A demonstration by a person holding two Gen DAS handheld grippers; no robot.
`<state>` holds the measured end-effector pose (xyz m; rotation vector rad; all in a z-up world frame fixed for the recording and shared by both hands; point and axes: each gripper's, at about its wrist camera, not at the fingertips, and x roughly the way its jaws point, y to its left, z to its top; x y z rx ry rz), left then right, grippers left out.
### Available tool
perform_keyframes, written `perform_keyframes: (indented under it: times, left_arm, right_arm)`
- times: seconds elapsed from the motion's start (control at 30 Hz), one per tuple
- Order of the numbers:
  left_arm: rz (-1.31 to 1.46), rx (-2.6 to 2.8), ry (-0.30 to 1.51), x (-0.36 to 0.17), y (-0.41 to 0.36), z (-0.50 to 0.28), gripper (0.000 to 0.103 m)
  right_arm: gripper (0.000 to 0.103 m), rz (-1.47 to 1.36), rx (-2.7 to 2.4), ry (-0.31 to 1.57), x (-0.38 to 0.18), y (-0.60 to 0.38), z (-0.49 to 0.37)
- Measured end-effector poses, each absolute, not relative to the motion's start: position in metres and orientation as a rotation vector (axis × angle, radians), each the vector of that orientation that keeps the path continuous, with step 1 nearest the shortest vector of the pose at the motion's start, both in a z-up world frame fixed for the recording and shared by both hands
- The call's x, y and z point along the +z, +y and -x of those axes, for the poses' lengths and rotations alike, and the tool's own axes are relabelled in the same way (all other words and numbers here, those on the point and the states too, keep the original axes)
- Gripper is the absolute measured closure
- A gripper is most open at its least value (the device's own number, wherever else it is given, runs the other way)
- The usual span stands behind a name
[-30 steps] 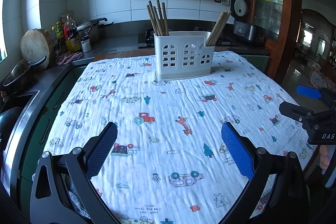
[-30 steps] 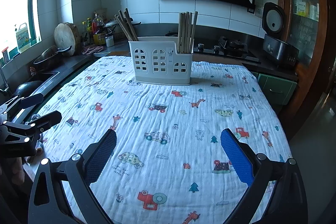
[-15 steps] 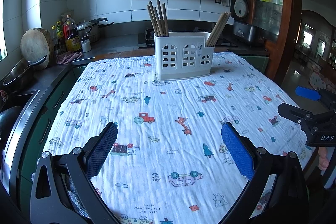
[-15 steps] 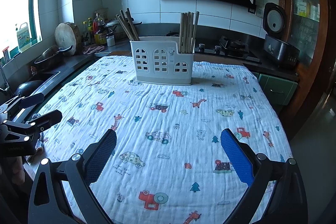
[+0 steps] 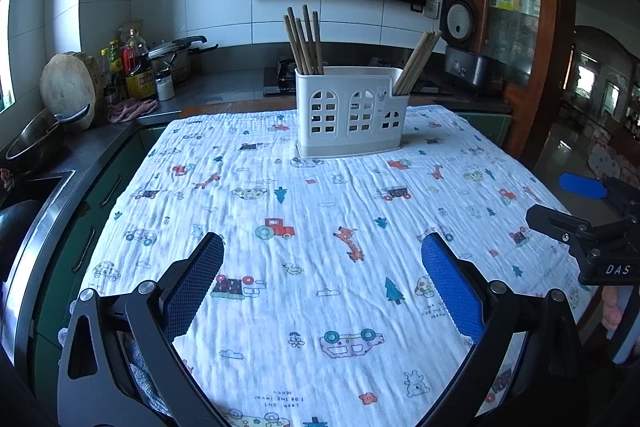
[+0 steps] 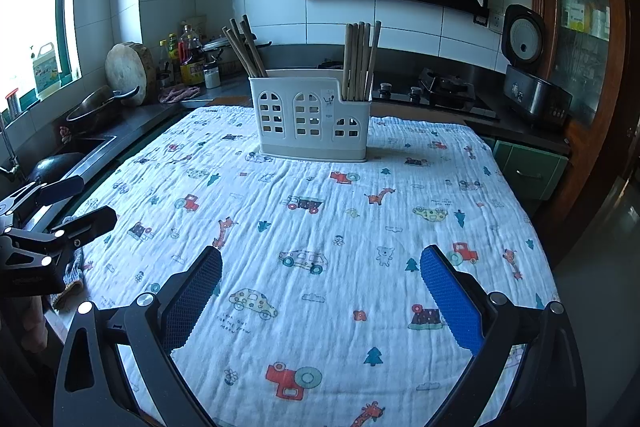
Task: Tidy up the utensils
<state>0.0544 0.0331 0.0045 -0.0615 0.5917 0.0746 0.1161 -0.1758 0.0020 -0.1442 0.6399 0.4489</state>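
Note:
A white utensil holder point(image 5: 351, 111) point(image 6: 312, 115) stands at the far middle of the table. Dark wooden chopsticks point(image 5: 304, 41) point(image 6: 245, 47) lean in its left compartment. Lighter chopsticks point(image 5: 416, 61) point(image 6: 361, 59) stand in its right compartment. My left gripper point(image 5: 322, 259) is open and empty above the near table edge; it also shows in the right wrist view point(image 6: 68, 203). My right gripper point(image 6: 320, 267) is open and empty; it also shows in the left wrist view point(image 5: 568, 203) at the right edge.
A white cloth with cartoon prints point(image 5: 320, 207) point(image 6: 320, 227) covers the table. A counter at left holds a pan point(image 5: 36, 139), a round board point(image 5: 68, 87), bottles point(image 5: 136, 67) and a pot. A stove point(image 6: 436, 93) and rice cooker point(image 6: 528, 83) stand behind.
Both grippers have edged slightly; the views shift a little. Both stay open and empty. The holder and chopsticks have not moved.

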Motion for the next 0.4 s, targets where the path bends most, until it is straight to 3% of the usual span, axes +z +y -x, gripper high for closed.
perform_keyframes:
  times: [0.4]
  left_arm:
    - [0.072,0.070,0.609,0.0026,0.0345,-0.0563,0.005]
  right_arm:
    - [0.007,0.148,0.453,0.643,0.0002,-0.1752,-0.1171]
